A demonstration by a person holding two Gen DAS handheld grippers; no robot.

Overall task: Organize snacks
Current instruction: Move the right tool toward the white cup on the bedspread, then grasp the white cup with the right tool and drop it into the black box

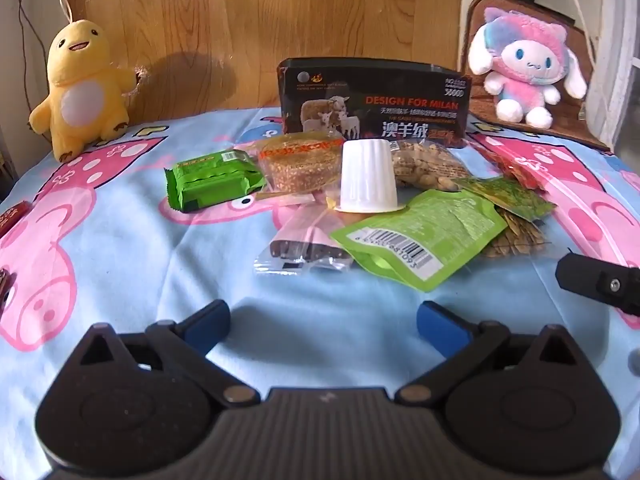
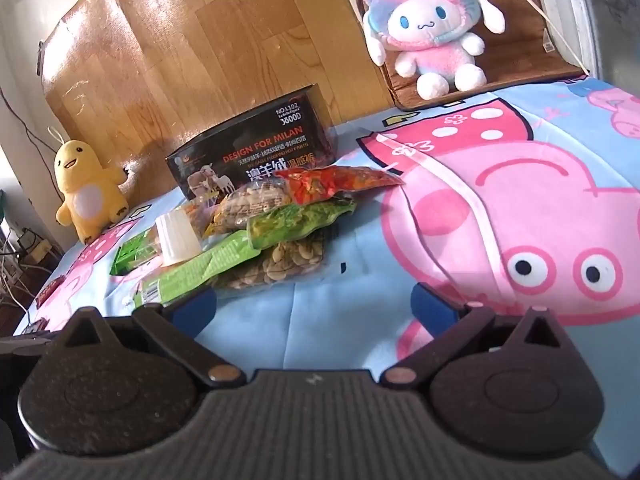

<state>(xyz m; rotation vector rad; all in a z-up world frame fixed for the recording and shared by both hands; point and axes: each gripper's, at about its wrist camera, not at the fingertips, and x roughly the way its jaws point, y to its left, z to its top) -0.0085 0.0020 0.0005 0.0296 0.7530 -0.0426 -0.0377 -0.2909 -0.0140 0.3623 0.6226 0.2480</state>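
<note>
A heap of snacks lies mid-bed before a black box (image 1: pixel 374 100) (image 2: pixel 256 152). In it are a green biscuit pack (image 1: pixel 214 180), a grain cake bag (image 1: pixel 300 160), an upturned white cup (image 1: pixel 368 178) (image 2: pixel 178 236), a peanut bag (image 1: pixel 426 164), a light green pouch (image 1: pixel 424 234) (image 2: pixel 208 266), a chocolate bar in clear wrap (image 1: pixel 302 250), a seed bag (image 2: pixel 276 266) and a red packet (image 2: pixel 336 182). My left gripper (image 1: pixel 322 322) hovers open in front of the heap, nothing between its blue fingertips. My right gripper (image 2: pixel 314 304) is open too, at the heap's right edge.
A yellow plush duck (image 1: pixel 82 88) (image 2: pixel 90 192) sits at the back left. A pink and white plush (image 1: pixel 524 64) (image 2: pixel 426 28) rests on a brown cushion (image 2: pixel 520 60) at the back right. Wood panelling (image 1: pixel 260 20) backs the bed; the cartoon-pig sheet (image 2: pixel 500 208) spreads right.
</note>
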